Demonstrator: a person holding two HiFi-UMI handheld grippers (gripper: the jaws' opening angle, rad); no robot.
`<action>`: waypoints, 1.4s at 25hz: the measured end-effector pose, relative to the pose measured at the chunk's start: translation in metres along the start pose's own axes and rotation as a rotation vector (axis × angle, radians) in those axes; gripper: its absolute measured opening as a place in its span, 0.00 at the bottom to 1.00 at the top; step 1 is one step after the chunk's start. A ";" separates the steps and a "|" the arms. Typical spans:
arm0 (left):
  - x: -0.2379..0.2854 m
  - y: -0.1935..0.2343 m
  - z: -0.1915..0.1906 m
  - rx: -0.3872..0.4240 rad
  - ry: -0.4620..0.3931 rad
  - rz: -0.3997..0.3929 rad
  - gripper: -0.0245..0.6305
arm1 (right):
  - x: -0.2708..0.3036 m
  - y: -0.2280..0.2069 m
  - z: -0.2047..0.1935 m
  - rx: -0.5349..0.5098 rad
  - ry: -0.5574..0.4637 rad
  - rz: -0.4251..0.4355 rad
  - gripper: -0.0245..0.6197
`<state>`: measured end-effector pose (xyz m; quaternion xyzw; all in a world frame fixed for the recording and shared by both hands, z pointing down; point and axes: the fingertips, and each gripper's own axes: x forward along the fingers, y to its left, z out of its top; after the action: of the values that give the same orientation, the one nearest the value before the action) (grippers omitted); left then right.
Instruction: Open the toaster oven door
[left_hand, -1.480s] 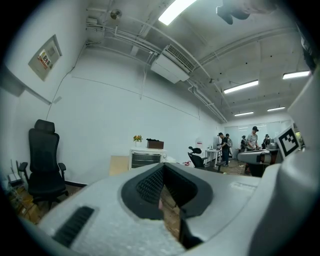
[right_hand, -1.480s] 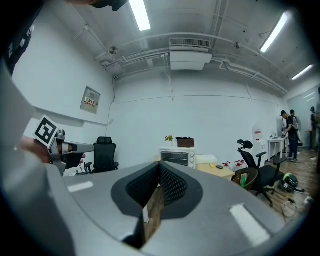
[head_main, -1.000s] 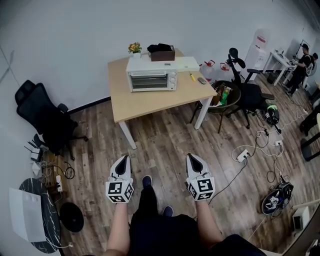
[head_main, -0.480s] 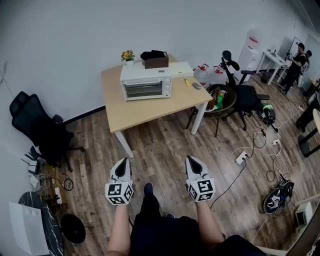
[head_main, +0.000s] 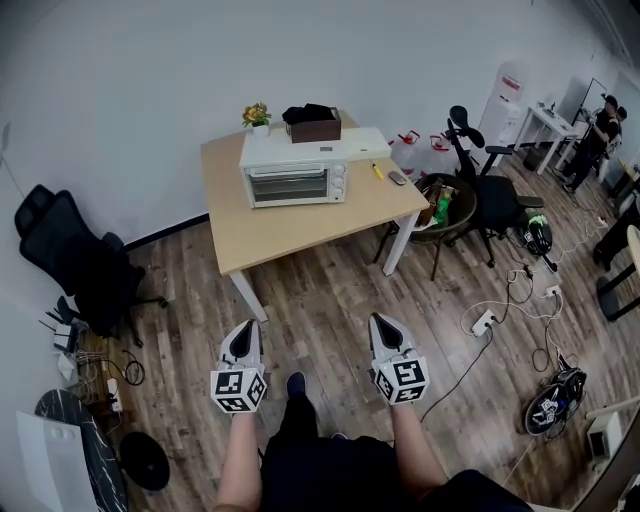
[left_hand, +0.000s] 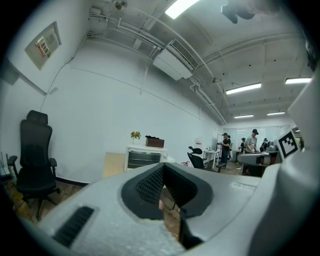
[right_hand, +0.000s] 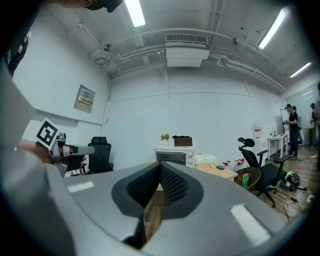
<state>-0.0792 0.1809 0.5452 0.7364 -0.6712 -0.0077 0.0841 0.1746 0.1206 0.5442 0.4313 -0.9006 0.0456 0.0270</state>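
Low at seven o'clock in the head view, the left white-and-black two-jaw gripper (head_main: 244, 330) has its ribbed pads pressed together on nothing. Up at twelve o'clock, well apart from both tools, the white boxy toaster oven (head_main: 295, 175) sits on the pale wooden table (head_main: 300, 230), its glass door (head_main: 287, 186) flat against the front. At five o'clock the right gripper (head_main: 387, 328) is likewise closed and empty. Nothing of the task looks done: approach, grasp of the handle and pull-down all remain.

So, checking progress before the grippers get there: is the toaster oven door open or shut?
Shut. The toaster oven door stands upright, flush with the oven's front, with nothing folded down over the table.
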 end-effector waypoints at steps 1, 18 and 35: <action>0.003 0.001 0.001 -0.001 0.001 0.000 0.03 | 0.005 0.000 0.001 -0.002 0.001 0.003 0.04; 0.083 0.075 0.016 -0.016 0.010 0.042 0.03 | 0.121 -0.007 0.015 -0.032 0.028 0.038 0.04; 0.182 0.168 0.052 0.013 0.013 -0.021 0.03 | 0.236 -0.014 0.037 -0.032 0.023 -0.072 0.04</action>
<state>-0.2337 -0.0192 0.5351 0.7441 -0.6628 0.0007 0.0837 0.0375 -0.0749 0.5291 0.4623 -0.8848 0.0351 0.0460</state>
